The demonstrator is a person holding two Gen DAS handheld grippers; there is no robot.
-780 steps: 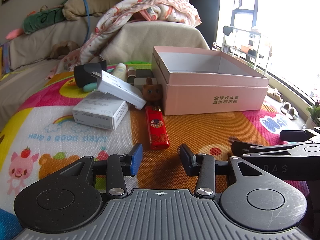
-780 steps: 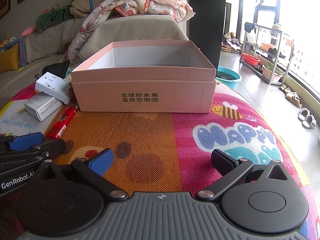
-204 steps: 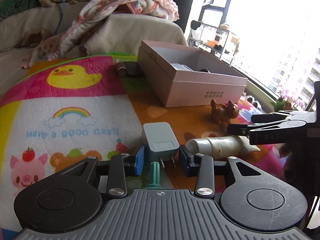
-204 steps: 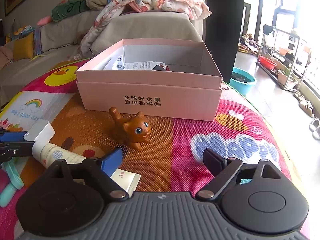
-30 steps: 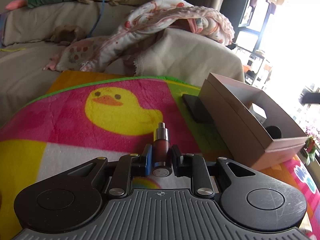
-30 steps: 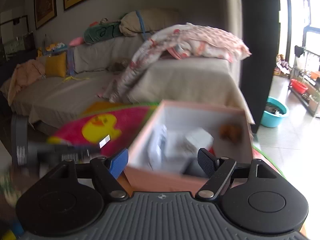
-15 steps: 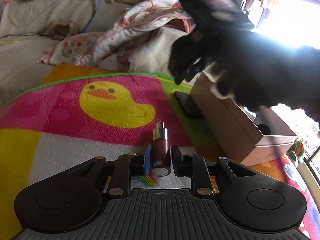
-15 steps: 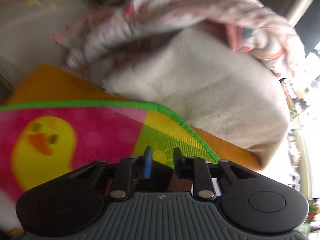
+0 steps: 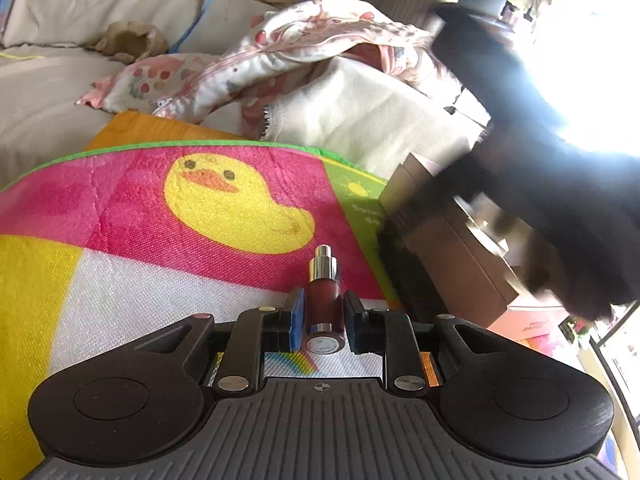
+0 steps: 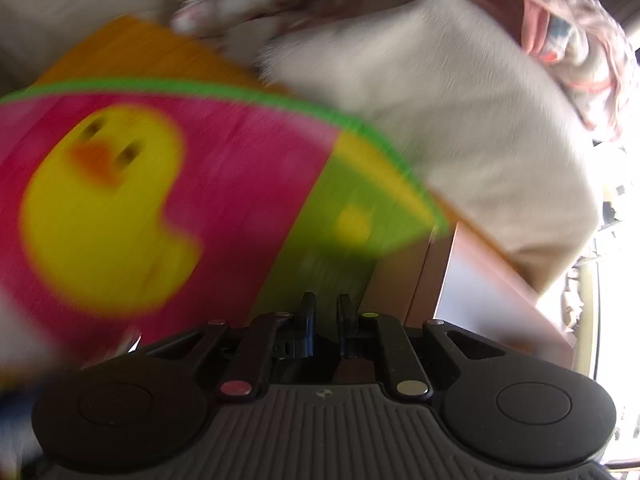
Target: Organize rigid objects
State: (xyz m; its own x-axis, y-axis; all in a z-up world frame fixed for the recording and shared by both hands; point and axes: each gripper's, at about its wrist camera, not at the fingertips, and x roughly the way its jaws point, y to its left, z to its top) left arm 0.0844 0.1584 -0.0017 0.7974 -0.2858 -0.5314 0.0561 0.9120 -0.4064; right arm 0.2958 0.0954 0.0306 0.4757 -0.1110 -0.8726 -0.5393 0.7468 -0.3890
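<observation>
My left gripper is shut on a small dark red bottle with a silver pump top, held just above the play mat. The pink box stands to its right. My right gripper shows in the left wrist view as a large dark blur over the box's near corner. In the blurred right wrist view its jaws are nearly closed. A dark flat thing lies under them beside the box wall; I cannot tell whether they hold it.
The colourful play mat with a yellow duck covers the surface. A sofa with a flowered blanket lies behind the mat. A bright window is at the right.
My right gripper has swung from above the box down to its left corner and its jaws have narrowed. My left gripper keeps the red bottle and has lifted slightly.
</observation>
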